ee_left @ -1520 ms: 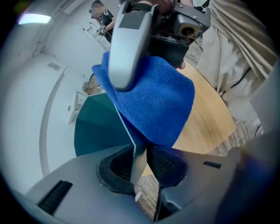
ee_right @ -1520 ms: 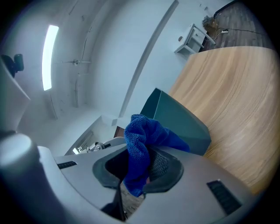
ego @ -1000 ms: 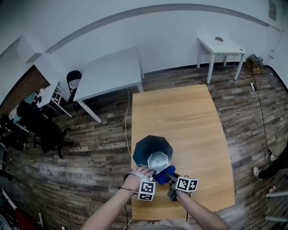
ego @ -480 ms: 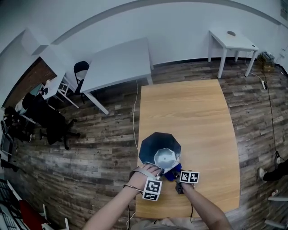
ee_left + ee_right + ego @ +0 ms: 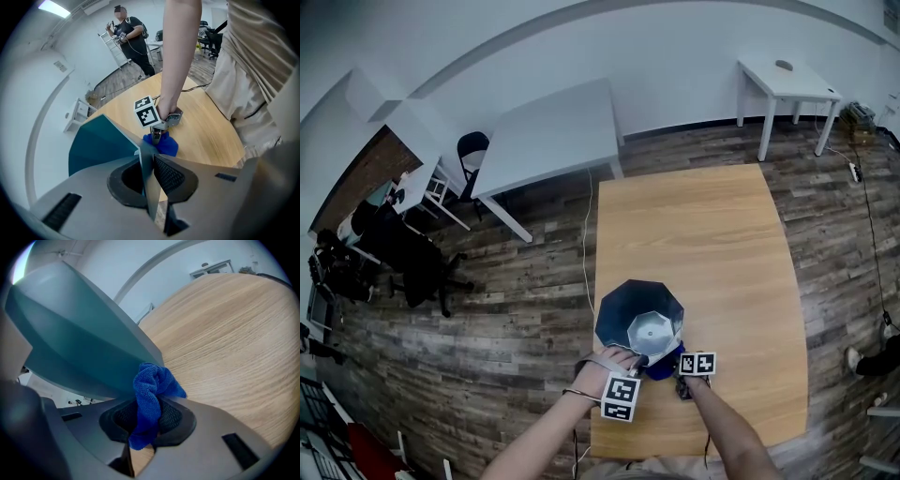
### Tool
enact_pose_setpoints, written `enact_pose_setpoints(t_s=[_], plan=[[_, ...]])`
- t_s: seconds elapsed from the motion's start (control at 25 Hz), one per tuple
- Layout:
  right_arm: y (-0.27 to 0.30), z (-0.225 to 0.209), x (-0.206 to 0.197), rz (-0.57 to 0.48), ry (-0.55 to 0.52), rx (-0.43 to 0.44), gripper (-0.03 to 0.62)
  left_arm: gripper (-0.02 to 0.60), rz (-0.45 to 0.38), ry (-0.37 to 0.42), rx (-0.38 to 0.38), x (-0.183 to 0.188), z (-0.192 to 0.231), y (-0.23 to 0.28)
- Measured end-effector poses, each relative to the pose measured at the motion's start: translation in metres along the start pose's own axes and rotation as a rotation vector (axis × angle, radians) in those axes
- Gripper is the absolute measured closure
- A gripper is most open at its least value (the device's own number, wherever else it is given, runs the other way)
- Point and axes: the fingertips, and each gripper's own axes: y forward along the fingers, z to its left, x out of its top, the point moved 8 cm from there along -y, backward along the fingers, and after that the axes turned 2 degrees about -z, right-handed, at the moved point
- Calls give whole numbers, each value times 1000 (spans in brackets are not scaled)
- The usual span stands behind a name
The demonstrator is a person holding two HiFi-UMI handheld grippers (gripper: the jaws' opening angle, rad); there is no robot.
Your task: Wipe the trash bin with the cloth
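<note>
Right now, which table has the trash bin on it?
The wooden table holds the teal trash bin; the big white table and small white table stand farther back.

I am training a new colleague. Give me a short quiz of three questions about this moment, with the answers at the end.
1. What does the trash bin stand on?
2. The right gripper holds: A a blue cloth; B the bin's rim; C nothing.
3. True or false: the cloth is spread out flat.
Key: 1 a wooden table; 2 A; 3 false, it is bunched between the jaws.
</note>
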Motion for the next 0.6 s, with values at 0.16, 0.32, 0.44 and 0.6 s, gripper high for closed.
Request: enact_pose_setpoints(t_s=[0.16, 0.32, 0.44, 0.6], plan=[[-20, 9, 2, -12, 11, 13, 514, 530, -4, -46, 2, -2, -2, 1], [-70, 43, 8, -100, -10, 100, 514, 538, -7, -142, -8, -5, 2, 0], [-110, 72, 13, -166, -9, 186, 514, 538, 12, -191, 9, 1, 7, 1], [-156, 104, 24, -246, -12, 236, 514, 538, 30, -258, 32, 11, 14, 6]])
